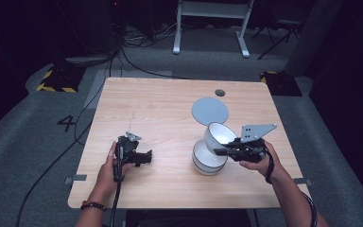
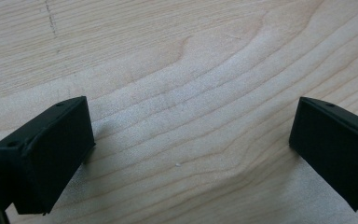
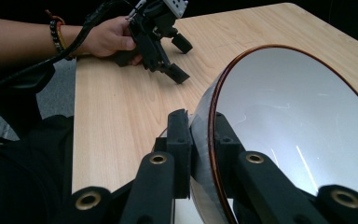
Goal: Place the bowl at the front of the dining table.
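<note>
My right gripper (image 1: 219, 151) is shut on the rim of a white bowl (image 1: 219, 135) with a brown edge, holding it tilted just above a second white bowl (image 1: 207, 161) on the table. In the right gripper view the held bowl (image 3: 298, 126) is pinched between both jaws at its rim (image 3: 200, 140). My left gripper (image 1: 147, 157) rests low on the table at the left, open, with bare wood between its fingers (image 2: 51, 154). The same left gripper (image 3: 177, 60) appears far off in the right gripper view, held by a hand.
A flat grey round plate (image 1: 210, 111) lies on the wooden table (image 1: 146, 109) behind the bowls. A small dark disc (image 1: 220, 92) sits near the far edge. Cables run over the grey floor at left. A white desk frame (image 1: 212, 23) stands beyond.
</note>
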